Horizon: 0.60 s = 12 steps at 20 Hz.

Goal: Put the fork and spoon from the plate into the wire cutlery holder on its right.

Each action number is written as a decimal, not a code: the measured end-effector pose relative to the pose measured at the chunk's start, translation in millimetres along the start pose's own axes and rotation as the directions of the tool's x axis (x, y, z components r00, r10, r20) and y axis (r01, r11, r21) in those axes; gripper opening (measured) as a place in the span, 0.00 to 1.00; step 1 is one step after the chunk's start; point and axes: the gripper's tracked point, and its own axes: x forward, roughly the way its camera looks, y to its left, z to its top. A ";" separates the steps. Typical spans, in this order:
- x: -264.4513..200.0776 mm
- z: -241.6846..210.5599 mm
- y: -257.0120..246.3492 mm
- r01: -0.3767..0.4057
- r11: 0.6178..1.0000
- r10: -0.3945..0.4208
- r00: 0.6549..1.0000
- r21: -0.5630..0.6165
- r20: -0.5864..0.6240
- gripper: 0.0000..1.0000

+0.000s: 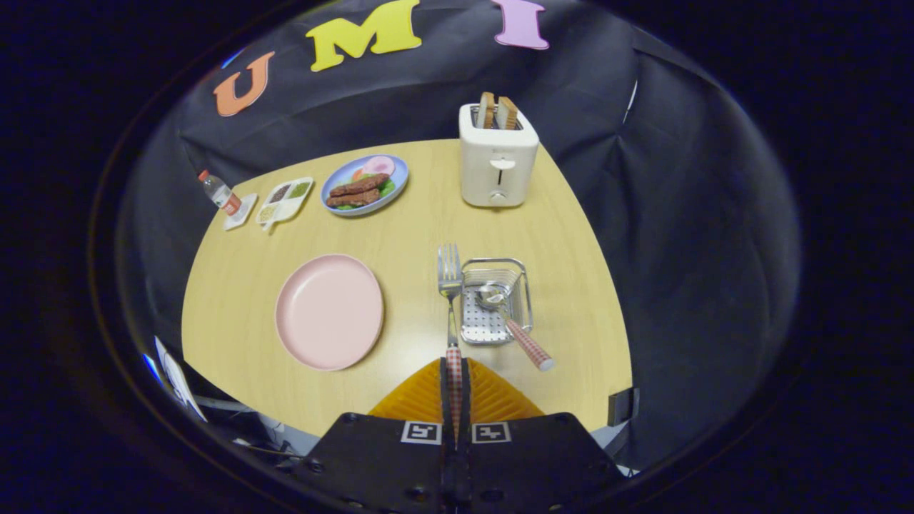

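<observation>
My gripper [454,363] is shut on the fork [450,289], pinching its red-checked handle between the orange fingers [418,400]. The fork's tines point away from me and sit just left of the wire cutlery holder [494,303], over the table. The spoon [510,318] lies in the holder with its bowl inside and its red-checked handle sticking out over the near right rim. The pink plate [329,311] sits left of the holder with nothing on it.
A white toaster [497,160] with two bread slices stands beyond the holder. Further left at the back are a blue plate of food [365,185], a small divided condiment tray [285,200] and a small bottle [218,193]. The table's right edge runs close to the holder.
</observation>
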 end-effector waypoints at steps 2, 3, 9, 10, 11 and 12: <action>-2.4 -0.4 -7.8 -0.036 0.999 0.036 0.998 0.009 -0.050 0.01; -2.8 0.1 -12.9 -0.045 0.999 0.046 0.996 0.012 -0.078 0.01; 5.1 10.8 -30.3 -0.058 0.998 0.055 0.982 -0.010 -0.179 0.01; 7.0 8.5 -29.5 -0.060 0.998 0.055 0.976 -0.019 -0.210 0.01; 9.1 6.4 -27.6 -0.066 0.998 0.058 0.967 -0.025 -0.247 0.01; 10.8 6.0 -26.9 -0.069 0.997 0.059 0.960 -0.027 -0.272 0.01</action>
